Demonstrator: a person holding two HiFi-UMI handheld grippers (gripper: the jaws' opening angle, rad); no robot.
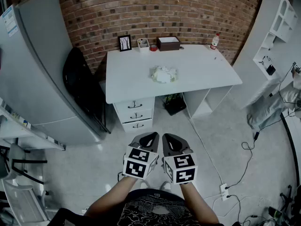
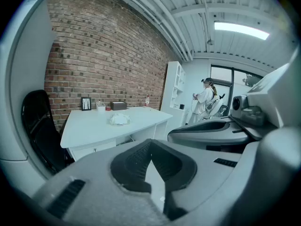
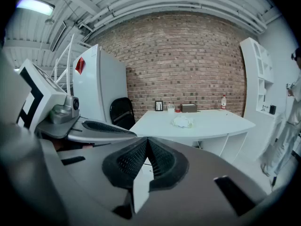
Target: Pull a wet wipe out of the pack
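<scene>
Head view: I see the wet wipe pack (image 1: 163,74) lying flat near the middle of the white desk (image 1: 207,74), well apart from both grippers. Its long axis runs left to right in this view, about parallel to the front edge of the desk. Its upper side looks white and crumpled. I cannot tell which way its opening points, because it is too small.

The left gripper (image 1: 146,139) and the right gripper (image 1: 172,142) are held side by side over the floor in front of the desk, near each other, and both point toward the desk. In the left gripper view the jaws meet at the tips and nothing is between them. The right gripper view shows the same: jaws together, holding nothing.

At the back edge of the desk stand a picture frame (image 1: 124,43), a small white cup (image 1: 143,43), a small red thing (image 1: 154,47), a dark box (image 1: 169,43) and a bottle (image 1: 214,41) with a red cap. Something small stands in the cup, but I cannot tell what. What the box holds I cannot tell either.

Three closed drawers (image 1: 135,117) are under the left part of the desk, and a dark bag (image 1: 175,103) lies on the floor beneath it. A black chair (image 1: 84,91) stands just left of the desk.
</scene>
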